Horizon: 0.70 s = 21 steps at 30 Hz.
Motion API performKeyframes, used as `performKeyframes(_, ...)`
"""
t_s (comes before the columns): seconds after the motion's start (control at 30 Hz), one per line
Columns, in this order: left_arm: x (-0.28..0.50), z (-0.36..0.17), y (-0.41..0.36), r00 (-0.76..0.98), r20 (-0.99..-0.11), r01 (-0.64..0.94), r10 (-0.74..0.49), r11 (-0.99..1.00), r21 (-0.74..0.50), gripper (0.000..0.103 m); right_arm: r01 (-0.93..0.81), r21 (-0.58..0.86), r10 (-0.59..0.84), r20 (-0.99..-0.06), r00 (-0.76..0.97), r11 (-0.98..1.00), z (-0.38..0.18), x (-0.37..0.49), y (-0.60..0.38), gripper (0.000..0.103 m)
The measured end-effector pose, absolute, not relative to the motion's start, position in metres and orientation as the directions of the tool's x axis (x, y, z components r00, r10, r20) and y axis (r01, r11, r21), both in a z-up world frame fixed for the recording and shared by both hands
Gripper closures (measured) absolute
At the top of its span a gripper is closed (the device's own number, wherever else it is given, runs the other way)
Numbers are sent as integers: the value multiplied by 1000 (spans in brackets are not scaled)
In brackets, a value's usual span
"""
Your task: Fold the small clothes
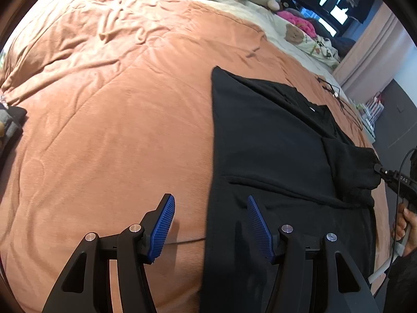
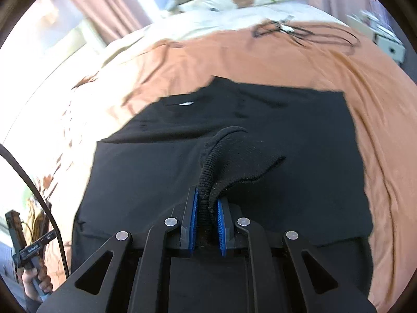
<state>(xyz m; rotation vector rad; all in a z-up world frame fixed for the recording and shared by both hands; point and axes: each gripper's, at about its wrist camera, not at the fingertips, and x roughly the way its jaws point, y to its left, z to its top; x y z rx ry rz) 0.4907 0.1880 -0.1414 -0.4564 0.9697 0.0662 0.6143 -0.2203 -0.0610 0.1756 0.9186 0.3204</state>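
Black sweater [image 1: 273,140] lies spread flat on the orange bedspread [image 1: 109,109]. Right gripper [image 2: 207,208] is clamped tight on a ribbed cuff [image 2: 208,172], fabric bunched between the blue pads [image 2: 193,216]; the sleeve [image 2: 242,154] is lifted and rises over the sweater body. Left gripper [image 1: 211,224] stands about half open, holding nothing. It sits over the sweater's near left edge: right finger over black cloth, left finger over bare bedspread. A cable [image 2: 299,31] lies further up the bed.
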Motion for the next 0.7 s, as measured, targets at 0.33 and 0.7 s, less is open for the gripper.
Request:
performKeyframes(0.33,479,-143,225,580,-805,-292,-128,889,-352,43,-328,229,380,-758,530,916,-47,633,-109,93)
performKeyframes(0.7,478,-151,248,570,-814,-317,-114,883,-346,43,-417,241,431,-780,453,876,-65,673,-28,84)
